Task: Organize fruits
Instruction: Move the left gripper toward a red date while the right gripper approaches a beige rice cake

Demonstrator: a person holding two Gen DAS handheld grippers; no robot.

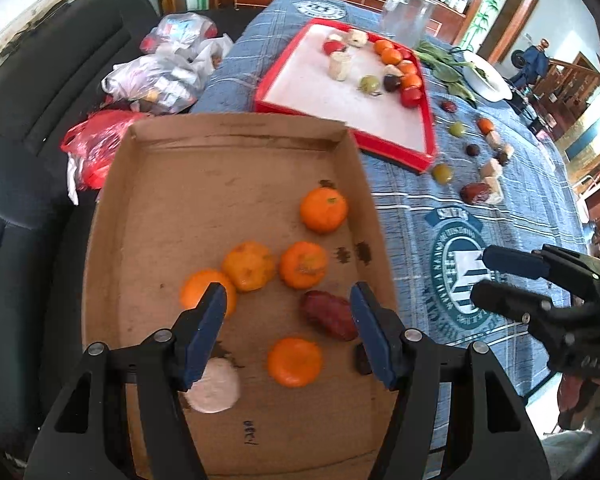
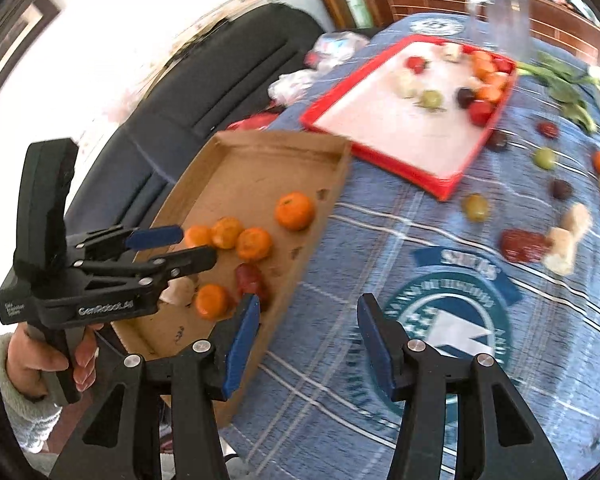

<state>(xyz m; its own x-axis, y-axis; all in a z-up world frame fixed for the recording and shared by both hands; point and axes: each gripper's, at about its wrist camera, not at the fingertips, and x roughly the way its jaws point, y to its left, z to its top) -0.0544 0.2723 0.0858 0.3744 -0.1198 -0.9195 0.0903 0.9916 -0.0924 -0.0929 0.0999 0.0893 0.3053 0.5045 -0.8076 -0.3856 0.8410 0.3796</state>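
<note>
The left hand-held gripper (image 1: 288,300) hangs over the cardboard box (image 1: 112,208) with its pads apart and nothing between them; the right hand-held gripper (image 2: 306,320) likewise stands apart and empty, above the blue checked cloth (image 2: 400,220) just beside the box's near wall. Five mandarins (image 1: 302,264) lie in the box with a red date (image 1: 330,314) and a pale round piece (image 1: 216,386), which suggests the box serves as the collecting place for sorted fruit. Further items remain loose on the cloth: green fruits (image 1: 442,172), dark ones (image 1: 472,149), another red date (image 1: 478,193) and pale chunks (image 1: 492,170). The red tray (image 1: 428,136) beyond carries a mixed lot along its far side. Judged from this, sorting is partly done. Obstructions: the box wall stands between the right hand-held gripper and the box contents, and the loose pieces lie close together, so a neighbour may be nudged. Plastic bags (image 1: 156,76) sit off the bench on a dark seat (image 1: 28,120), clear of the work.
</note>
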